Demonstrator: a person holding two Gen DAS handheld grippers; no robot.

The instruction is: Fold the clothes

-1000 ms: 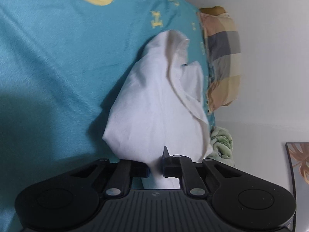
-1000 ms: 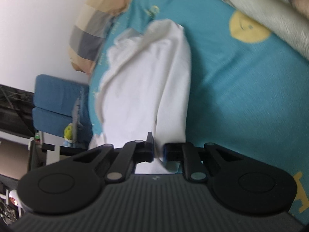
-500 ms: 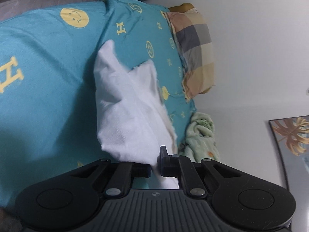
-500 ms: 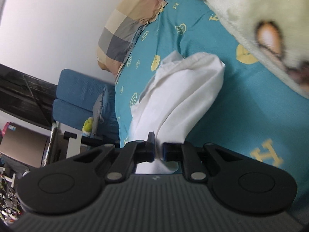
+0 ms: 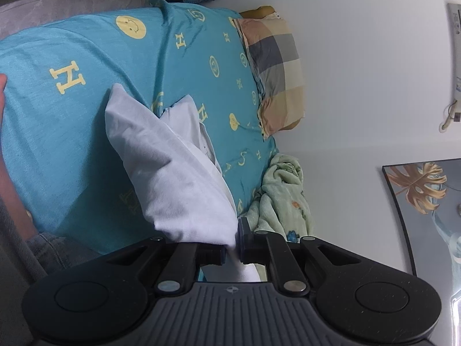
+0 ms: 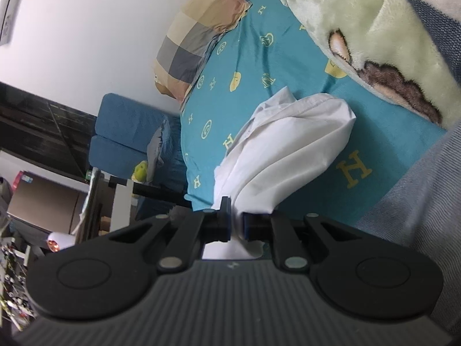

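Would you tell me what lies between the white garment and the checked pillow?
Only bare teal bedsheet separates white garment from checked pillow, in both views.

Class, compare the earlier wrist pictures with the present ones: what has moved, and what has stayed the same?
Both grippers have lifted away from the bed, raising the white garment so it hangs bunched beneath them rather than lying spread. Nothing was released: the left gripper and right gripper stay clamped on its edge. The checked pillow has not moved.
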